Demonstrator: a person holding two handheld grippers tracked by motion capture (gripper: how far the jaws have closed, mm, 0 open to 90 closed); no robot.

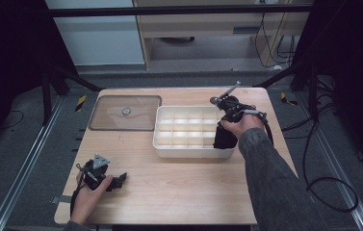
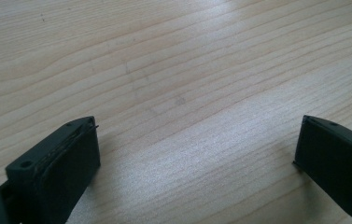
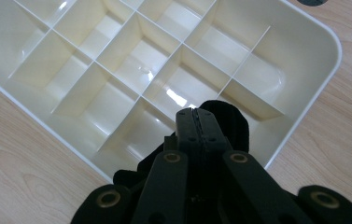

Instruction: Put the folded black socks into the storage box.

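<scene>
A white box [image 1: 162, 126] split into several compartments sits on the wooden table, right of centre. My right gripper [image 1: 227, 126] hangs over its near right corner, shut on a piece of soft black fabric [image 1: 224, 140] that dangles into the box. In the right gripper view the jaws [image 3: 195, 112] are pressed together, with the black fabric [image 3: 233, 125] bunched around them above the white box [image 3: 304, 51]. The compartments in view hold nothing. My left gripper [image 1: 119, 181] rests low at the table's near left, its jaws [image 2: 197, 135] wide apart over bare wood.
A clear flat lid [image 1: 125, 112] with a small round disc at its middle lies at the table's far left, beside the box. Cables trail on the floor at the right. Dark frame legs stand at both sides beyond the table.
</scene>
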